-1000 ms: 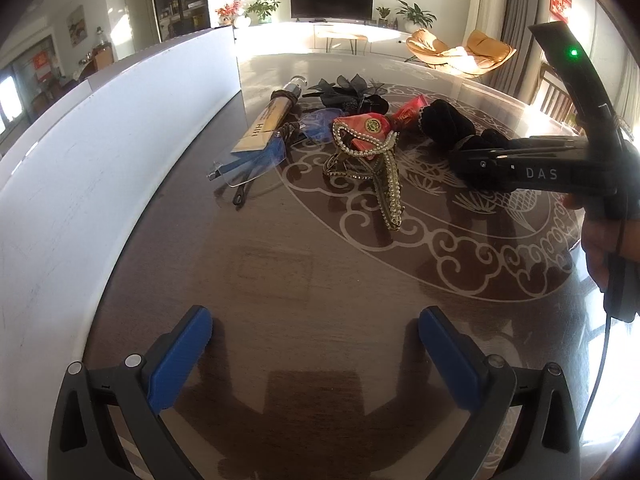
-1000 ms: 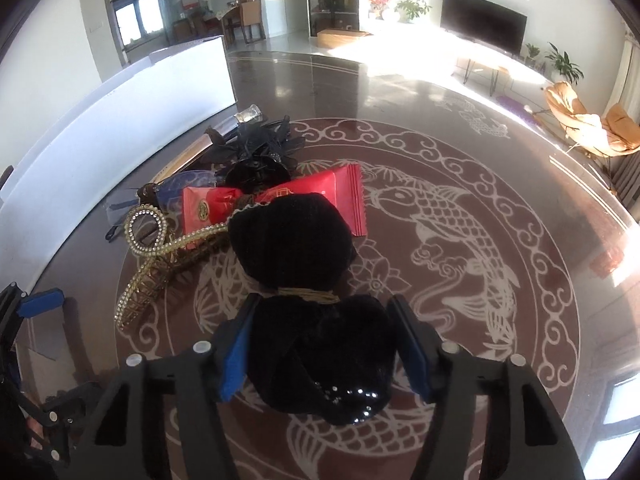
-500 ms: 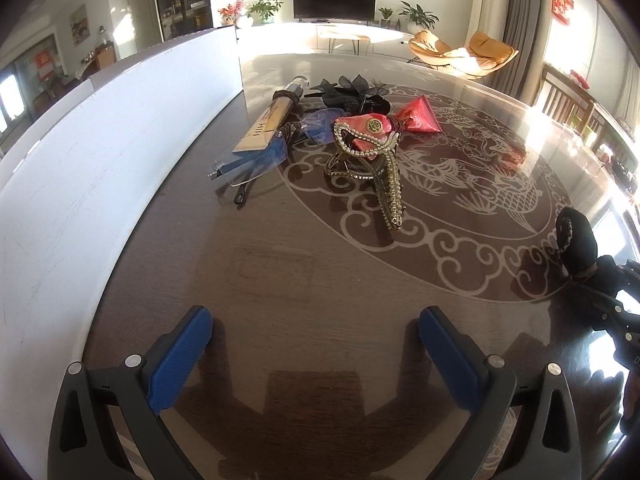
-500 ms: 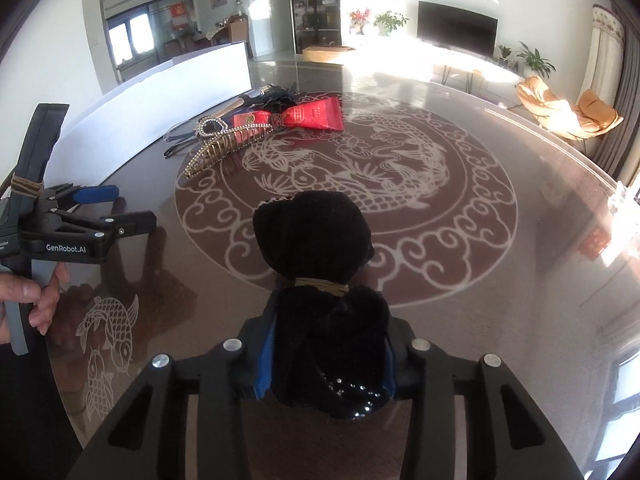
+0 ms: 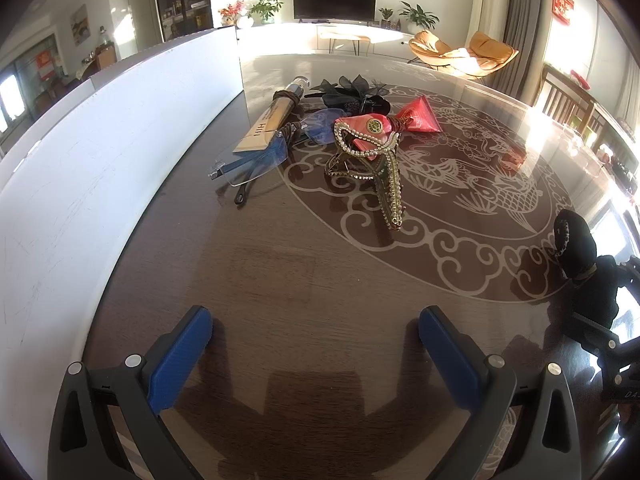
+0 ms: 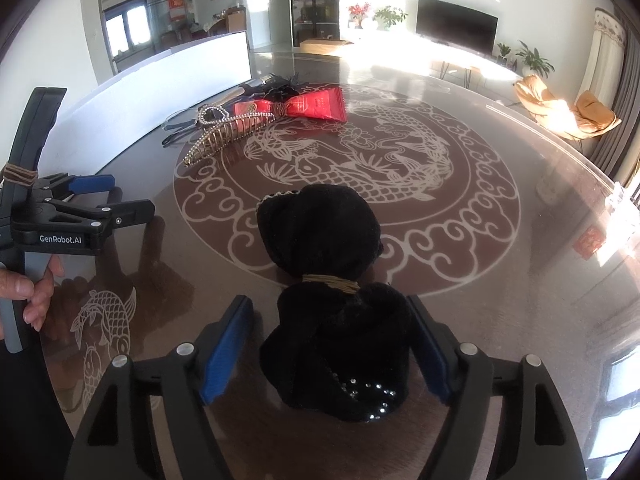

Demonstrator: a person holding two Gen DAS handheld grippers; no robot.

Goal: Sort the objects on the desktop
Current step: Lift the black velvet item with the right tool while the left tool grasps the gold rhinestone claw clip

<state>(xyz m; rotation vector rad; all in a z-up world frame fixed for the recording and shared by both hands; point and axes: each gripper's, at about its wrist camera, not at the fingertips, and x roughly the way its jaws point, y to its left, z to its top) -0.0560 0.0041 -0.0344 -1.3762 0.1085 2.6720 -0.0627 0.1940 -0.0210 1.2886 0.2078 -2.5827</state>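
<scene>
Black velvet bow lying between the parted fingers of the right hand-held gripper.

The right hand-held gripper is standing open, its blue pads on either side of the black velvet bow with a gap showing on the left; whether the right pad is touching is hard to tell. The bow is resting on the surface, just off the near rim of the fish medallion. The left hand-held gripper is hanging wide open and holding nothing, on the medallion's near-left side. Across the medallion, the pile is overlapping: a beaded hair claw, red packets, glasses and a tube, half hiding one another. The white board is running out of view.
</scene>
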